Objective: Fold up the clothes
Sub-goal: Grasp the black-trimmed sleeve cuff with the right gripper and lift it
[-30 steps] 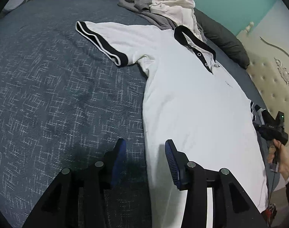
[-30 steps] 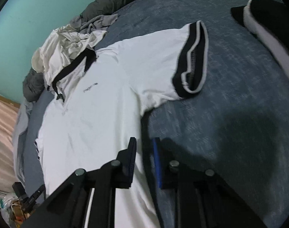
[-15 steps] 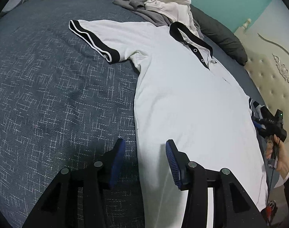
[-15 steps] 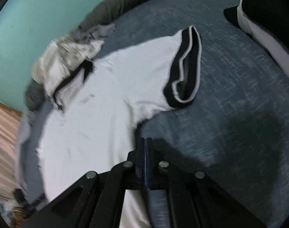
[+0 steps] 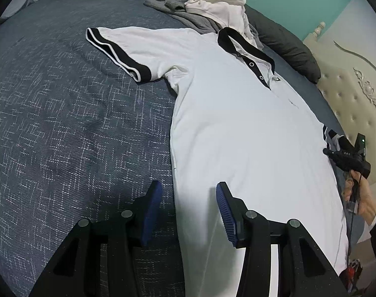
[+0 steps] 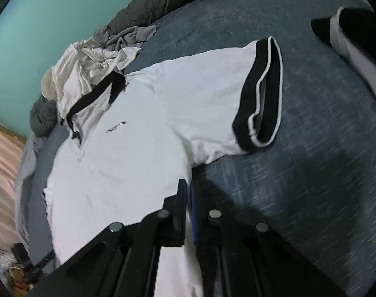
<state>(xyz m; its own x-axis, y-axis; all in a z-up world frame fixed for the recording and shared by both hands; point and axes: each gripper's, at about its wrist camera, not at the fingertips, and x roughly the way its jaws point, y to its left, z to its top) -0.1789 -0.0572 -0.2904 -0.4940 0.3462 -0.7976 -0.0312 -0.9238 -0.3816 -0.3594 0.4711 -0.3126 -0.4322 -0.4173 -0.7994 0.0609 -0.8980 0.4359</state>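
Observation:
A white polo shirt [image 5: 237,133] with black collar and black-banded sleeves lies spread flat, front up, on a dark blue bedspread [image 5: 64,136]. My left gripper [image 5: 188,198] is open, its jaws straddling the shirt's side edge low on the body. My right gripper [image 6: 189,193] is shut on the shirt's [image 6: 128,153] opposite side edge, just below the armpit of the sleeve [image 6: 259,94]. The right gripper also shows in the left wrist view [image 5: 346,156], held in a hand at the shirt's far edge.
A heap of cream and grey clothes [image 5: 207,2] lies beyond the collar, with a dark duvet [image 5: 287,44] behind it. A tufted headboard [image 5: 356,99] is at the right. Another black-and-white garment [image 6: 353,32] lies at the right wrist view's upper right.
My right gripper closed from open onto the shirt's side edge. My left gripper stayed open and shifted slightly along the other side edge.

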